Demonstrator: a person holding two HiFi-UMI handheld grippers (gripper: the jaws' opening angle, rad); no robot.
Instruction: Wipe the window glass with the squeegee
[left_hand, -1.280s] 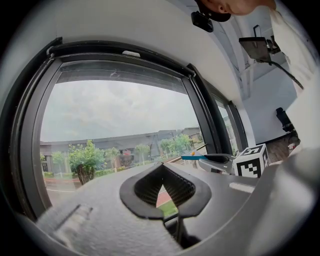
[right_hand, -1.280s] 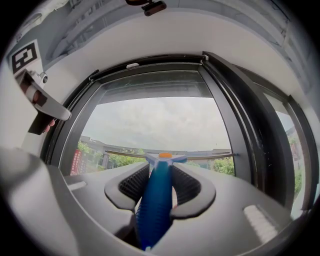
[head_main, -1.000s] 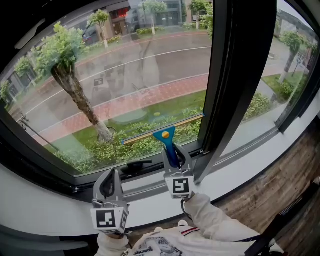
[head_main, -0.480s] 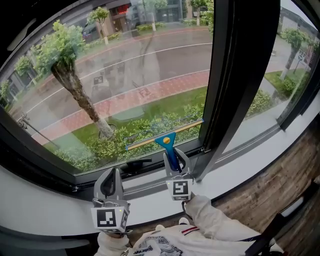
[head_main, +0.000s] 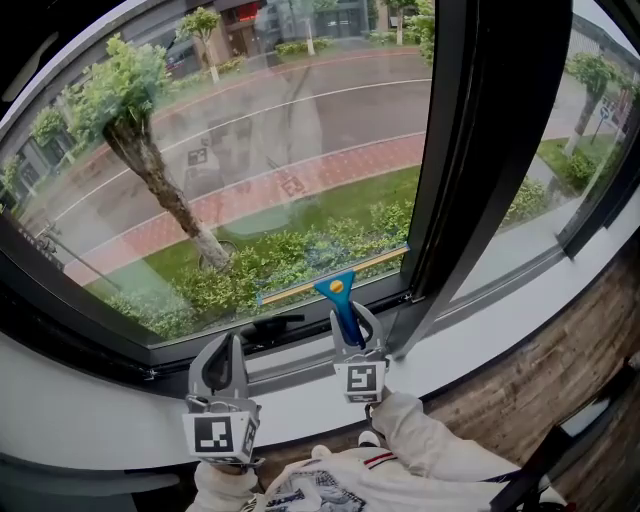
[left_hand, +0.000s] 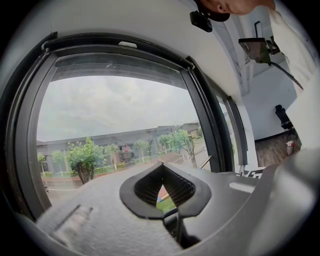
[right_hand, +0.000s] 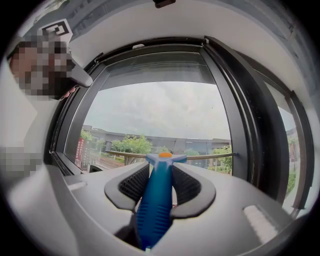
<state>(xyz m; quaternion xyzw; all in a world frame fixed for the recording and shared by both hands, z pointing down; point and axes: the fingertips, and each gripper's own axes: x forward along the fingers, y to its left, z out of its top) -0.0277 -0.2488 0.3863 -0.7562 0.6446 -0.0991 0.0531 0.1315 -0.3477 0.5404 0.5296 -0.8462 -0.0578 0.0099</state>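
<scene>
The right gripper (head_main: 352, 318) has its 2 fingers clenched on the blue handle of the squeegee (head_main: 337, 284), whose blade seems to rest on the window glass (head_main: 250, 150) just above the bottom frame (head_main: 300, 345), with its right end tilted higher. The left gripper (head_main: 222, 366) hangs below that frame, fingers closed together on nothing. The squeegee looks light and stiff with only the blade edge soft, so the ribbed handle, where it is gripped now, is probably the surest hold.

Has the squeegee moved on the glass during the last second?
Yes. The squeegee has slid down the glass, its blade now closer to the bottom window frame.
</scene>
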